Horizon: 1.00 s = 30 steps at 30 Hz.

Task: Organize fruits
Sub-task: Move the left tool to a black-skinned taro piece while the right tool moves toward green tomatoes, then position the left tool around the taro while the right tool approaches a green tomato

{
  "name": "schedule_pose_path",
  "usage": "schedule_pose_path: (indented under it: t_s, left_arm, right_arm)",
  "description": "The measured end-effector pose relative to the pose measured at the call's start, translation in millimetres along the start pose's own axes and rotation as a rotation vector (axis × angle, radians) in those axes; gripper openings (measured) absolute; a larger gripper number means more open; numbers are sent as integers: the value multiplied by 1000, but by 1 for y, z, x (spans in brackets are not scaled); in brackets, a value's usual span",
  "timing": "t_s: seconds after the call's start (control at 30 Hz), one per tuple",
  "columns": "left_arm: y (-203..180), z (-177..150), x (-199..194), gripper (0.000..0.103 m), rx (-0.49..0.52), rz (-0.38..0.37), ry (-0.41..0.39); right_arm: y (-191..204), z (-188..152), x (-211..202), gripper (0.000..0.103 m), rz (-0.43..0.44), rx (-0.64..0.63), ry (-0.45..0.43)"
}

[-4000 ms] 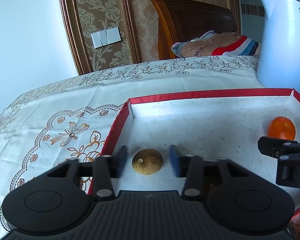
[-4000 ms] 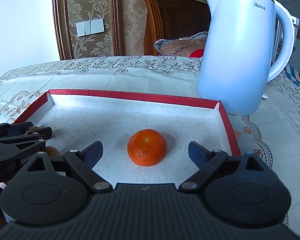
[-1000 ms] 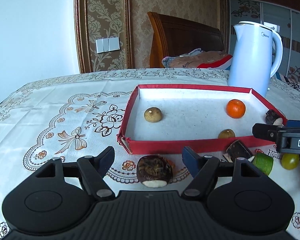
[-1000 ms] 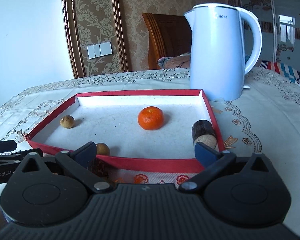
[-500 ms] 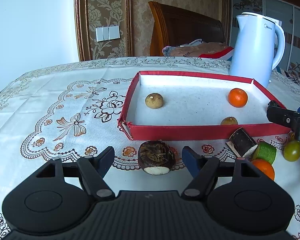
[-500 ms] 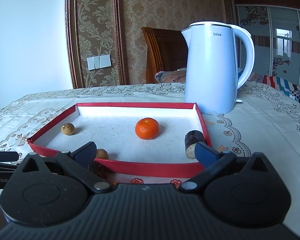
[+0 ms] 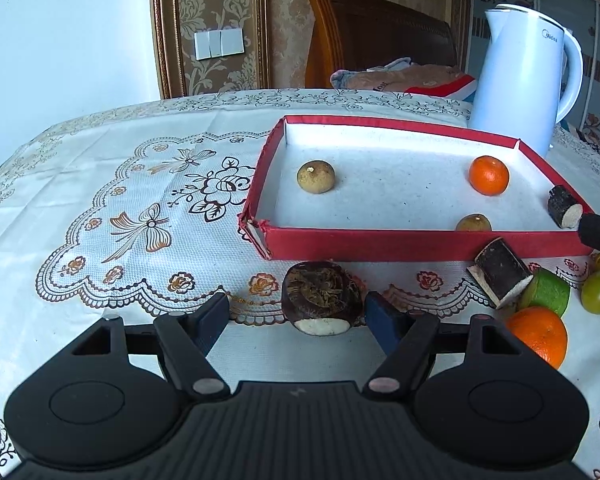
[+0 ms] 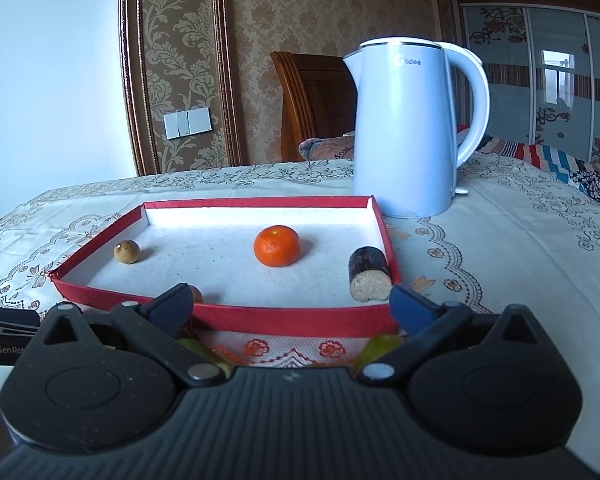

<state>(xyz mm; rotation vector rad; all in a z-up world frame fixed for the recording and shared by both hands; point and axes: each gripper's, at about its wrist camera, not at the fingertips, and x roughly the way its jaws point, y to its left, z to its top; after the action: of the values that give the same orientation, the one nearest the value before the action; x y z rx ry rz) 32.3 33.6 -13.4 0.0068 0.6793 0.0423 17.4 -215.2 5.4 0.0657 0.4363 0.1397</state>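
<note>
A white tablecloth (image 7: 100, 208) with brown flower and bow embroidery covers the table, and the landmark on it is a shallow red box tray (image 7: 400, 246) with a white floor. Behind the tray's far right corner stands a pale blue electric kettle (image 8: 408, 128), upright, close to the rim but not touching it. Inside the tray lie four things: an orange tangerine (image 8: 277, 245) near the middle right, a dark cut piece of sugarcane (image 8: 369, 274) on its side against the right wall, a tan longan (image 7: 315, 176) toward the far left, and a second, smaller longan (image 7: 473, 223) right by the near wall. Outside the tray, just in front of its near wall, a dark brown water chestnut (image 7: 320, 298) sits on the cloth between the spread fingers of the left gripper (image 7: 298, 316) — the blue pads stand clear of it on both sides, gripping nothing. Off the tray's near right corner cluster another sugarcane piece (image 7: 500, 276), a green lime (image 7: 550, 292), an orange (image 7: 538, 334) and a small yellow-green fruit (image 7: 598, 297). The right gripper (image 8: 290, 304) hangs before the near wall with its jaws wide apart and empty — green fruit shows partly beneath its fingers.
</note>
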Motion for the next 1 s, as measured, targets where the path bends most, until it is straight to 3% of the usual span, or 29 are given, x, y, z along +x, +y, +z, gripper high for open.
schedule_pose_path:
  t_s: [0.2, 0.3, 0.37, 0.73, 1.0]
  left_arm:
    - [-1, 0, 0, 77, -1, 0, 2]
    - [0, 1, 2, 82, -8, 14, 7]
    - [2, 1, 2, 83, -17, 6, 9]
    - [3, 1, 2, 83, -7, 12, 7]
    - [2, 0, 2, 84, -6, 13, 6]
  right_arm:
    - [-35, -18, -22, 103, -60, 75, -3]
    - [-58, -21, -30, 103, -36, 161, 19]
    - [-61, -24, -27, 103, -37, 140, 78]
    - [-29, -25, -26, 103, -18, -44, 92]
    - [-22, -24, -18, 102, 30, -68, 139]
